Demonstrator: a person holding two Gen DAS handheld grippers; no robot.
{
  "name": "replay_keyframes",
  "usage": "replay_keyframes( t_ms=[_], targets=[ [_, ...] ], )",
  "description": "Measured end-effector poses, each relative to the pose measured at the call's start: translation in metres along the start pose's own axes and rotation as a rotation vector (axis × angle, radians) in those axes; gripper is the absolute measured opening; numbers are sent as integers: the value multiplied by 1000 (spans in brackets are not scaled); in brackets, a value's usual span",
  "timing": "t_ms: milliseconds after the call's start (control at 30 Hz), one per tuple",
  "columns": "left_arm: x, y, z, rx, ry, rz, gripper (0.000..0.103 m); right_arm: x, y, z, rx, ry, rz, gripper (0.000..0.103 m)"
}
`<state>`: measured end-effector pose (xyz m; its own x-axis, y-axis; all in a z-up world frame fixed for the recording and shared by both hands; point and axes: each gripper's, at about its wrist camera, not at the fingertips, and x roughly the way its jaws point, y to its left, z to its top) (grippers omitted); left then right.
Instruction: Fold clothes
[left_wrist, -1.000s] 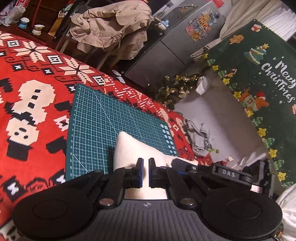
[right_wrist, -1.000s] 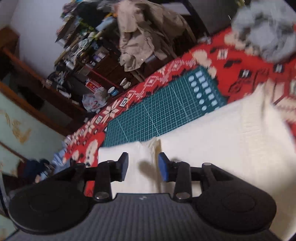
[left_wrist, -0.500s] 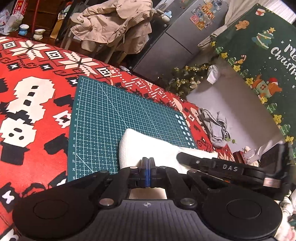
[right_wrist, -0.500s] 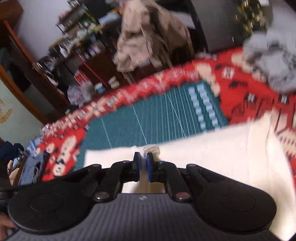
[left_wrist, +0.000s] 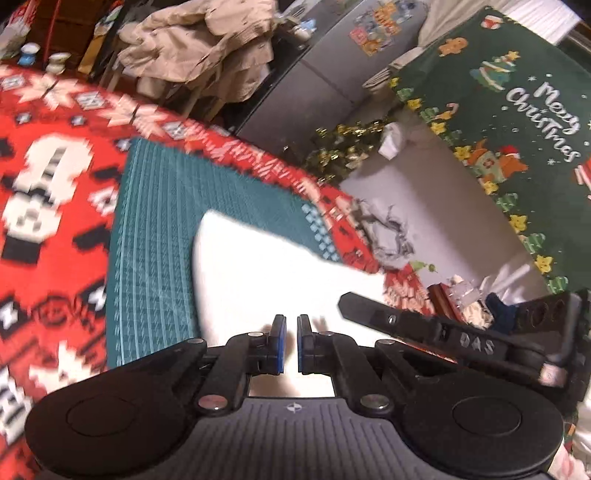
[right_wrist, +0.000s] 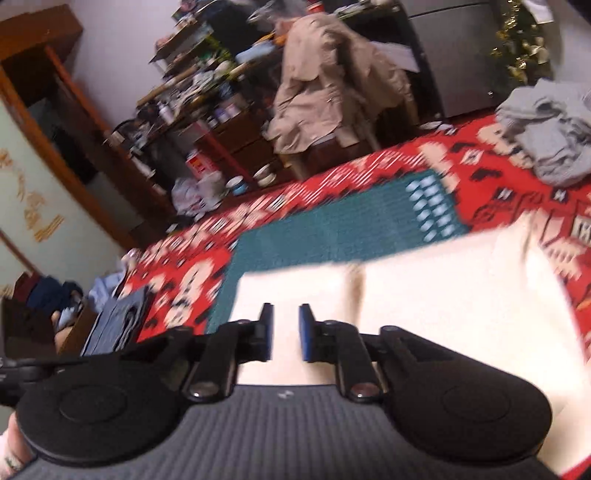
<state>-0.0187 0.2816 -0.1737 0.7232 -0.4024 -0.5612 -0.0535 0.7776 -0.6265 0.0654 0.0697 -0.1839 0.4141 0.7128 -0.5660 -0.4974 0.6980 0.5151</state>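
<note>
A white garment (left_wrist: 258, 273) lies on the teal cutting mat (left_wrist: 162, 229) over the red Christmas tablecloth (left_wrist: 51, 206). My left gripper (left_wrist: 287, 338) is just above its near edge, jaws a small gap apart, with nothing between them. In the right wrist view the same white garment (right_wrist: 424, 291) spreads across the mat (right_wrist: 317, 229), with a fold line down its middle. My right gripper (right_wrist: 286, 330) is open over the garment's left part, holding nothing. The right gripper's body (left_wrist: 461, 339) shows at the right of the left wrist view.
A crumpled grey garment (right_wrist: 546, 129) lies on the tablecloth at the far right. A beige coat (right_wrist: 332, 85) hangs on a chair beyond the table. Folded dark clothes (right_wrist: 118, 321) sit at the table's left edge. A green Christmas hanging (left_wrist: 517, 110) is to the right.
Both grippers were shut on the white garment half a second ago and have now opened. The garment lies flatter on the mat. Both views are motion-blurred.
</note>
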Motion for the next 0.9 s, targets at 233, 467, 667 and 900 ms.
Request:
replay_keyframes(
  t_ms=[233, 467, 667, 900],
  targets=[
    [10, -6, -18, 77, 0, 71, 3, 24, 25, -40, -227, 49, -93, 10],
    [1, -17, -20, 106, -16, 105, 8, 0, 15, -42, -224, 80, -130, 11],
    [-22, -41, -28, 156, -65, 157, 35, -43, 17, -44, -239, 68, -110, 33],
    [-56, -72, -47, 258, -67, 253, 66, -92, 29, -46, -321, 67, -121, 78]
  ],
)
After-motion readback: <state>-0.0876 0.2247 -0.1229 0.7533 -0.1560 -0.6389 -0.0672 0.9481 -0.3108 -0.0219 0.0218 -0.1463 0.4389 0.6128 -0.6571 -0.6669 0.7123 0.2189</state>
